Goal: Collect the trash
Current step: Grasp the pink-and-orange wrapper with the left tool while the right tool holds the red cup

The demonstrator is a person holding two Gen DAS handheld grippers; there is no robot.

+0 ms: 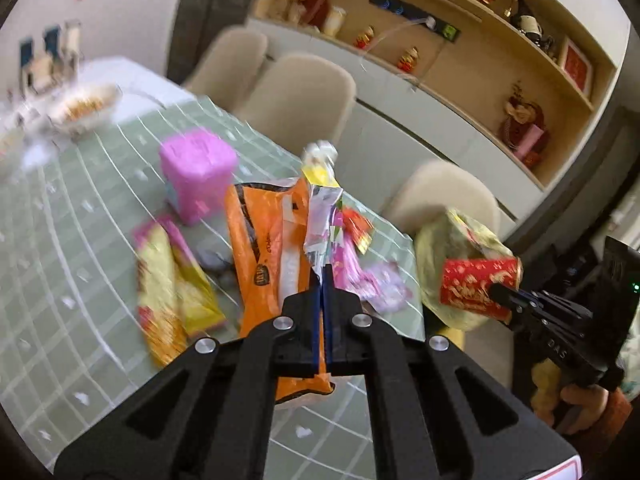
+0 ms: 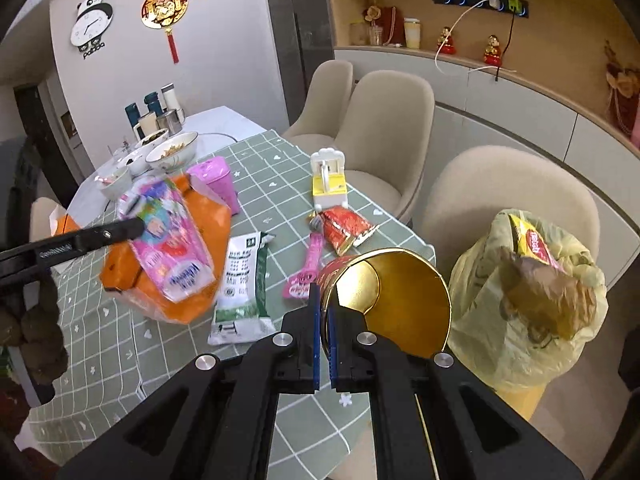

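Note:
My left gripper (image 1: 322, 276) is shut on a pink and silver snack wrapper (image 1: 320, 216), lifted above the orange bag (image 1: 260, 248) on the green checked tablecloth. From the right wrist view the left gripper (image 2: 138, 224) comes in from the left, pinching that pink wrapper (image 2: 172, 248). My right gripper (image 2: 325, 294) is shut on the rim of a red and gold can (image 2: 392, 300), held tilted beside the yellow trash bag (image 2: 520, 320). The left wrist view shows the right gripper (image 1: 498, 291) with the can (image 1: 476, 284) in front of the bag (image 1: 452, 236).
On the cloth lie a white and green packet (image 2: 242, 280), a red wrapper (image 2: 348, 226), a pink strip (image 2: 306, 268), a yellow and white toy box (image 2: 328, 178), a pink box (image 2: 214, 178) and a yellow wrapper (image 1: 168, 280). Bowls (image 2: 172, 152) stand at the far end. Beige chairs (image 2: 384, 120) line the right side.

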